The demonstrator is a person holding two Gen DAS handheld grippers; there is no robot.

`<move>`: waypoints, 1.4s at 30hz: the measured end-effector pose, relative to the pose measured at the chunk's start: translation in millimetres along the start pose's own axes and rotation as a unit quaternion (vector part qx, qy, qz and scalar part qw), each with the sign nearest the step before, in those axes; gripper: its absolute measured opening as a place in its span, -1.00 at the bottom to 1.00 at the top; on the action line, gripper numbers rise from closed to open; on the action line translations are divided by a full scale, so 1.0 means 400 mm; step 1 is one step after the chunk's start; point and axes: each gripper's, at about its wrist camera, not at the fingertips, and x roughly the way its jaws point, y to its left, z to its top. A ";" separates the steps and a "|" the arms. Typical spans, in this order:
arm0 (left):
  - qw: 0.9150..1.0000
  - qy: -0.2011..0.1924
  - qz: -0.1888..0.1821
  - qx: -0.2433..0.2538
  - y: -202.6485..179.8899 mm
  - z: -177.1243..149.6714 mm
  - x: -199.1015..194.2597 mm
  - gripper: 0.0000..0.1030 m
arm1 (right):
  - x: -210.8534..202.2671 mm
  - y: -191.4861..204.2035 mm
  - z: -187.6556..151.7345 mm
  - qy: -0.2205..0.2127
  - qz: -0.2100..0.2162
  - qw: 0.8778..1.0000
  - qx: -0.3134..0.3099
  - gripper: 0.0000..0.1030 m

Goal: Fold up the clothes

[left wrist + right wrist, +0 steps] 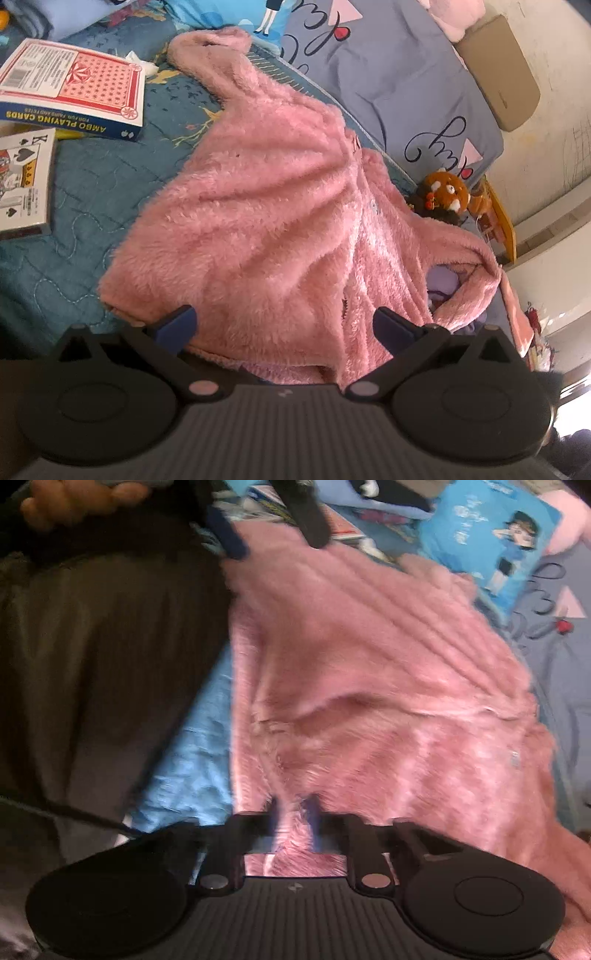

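Note:
A pink fluffy jacket (266, 206) lies spread on a blue quilted bedspread (74, 266), one sleeve reaching to the far left and its front opening to the right. My left gripper (284, 328) hangs open over the jacket's near hem, its blue pads wide apart and not pressing the fabric. In the right wrist view, which is blurred, my right gripper (294, 812) is shut on a pinch of the pink jacket (369, 664) at its near edge. The left gripper (277, 548) shows at the top of that view, open over the far side.
A playing-cards box (74, 85) and a king-of-spades pack (26, 181) lie at the left. A grey duvet with script (388, 74), a cardboard box (498, 74) and a plush toy (447, 195) are at the right. A person's dark clothing (92, 646) and hand (74, 502) fill the left.

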 end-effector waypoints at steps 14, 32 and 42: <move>1.000 0.015 0.016 0.019 -0.012 -0.005 0.013 0.99 | -0.072 0.011 -0.052 0.021 0.079 0.994 0.074 -0.81; 0.997 0.033 0.011 0.066 -0.050 -0.029 0.019 0.99 | 0.019 -0.091 0.055 -0.061 -0.025 0.975 0.212 -0.09; 0.997 0.034 0.013 0.065 -0.046 -0.027 0.022 0.99 | 0.032 -0.178 0.025 -0.103 0.028 0.923 0.370 -0.68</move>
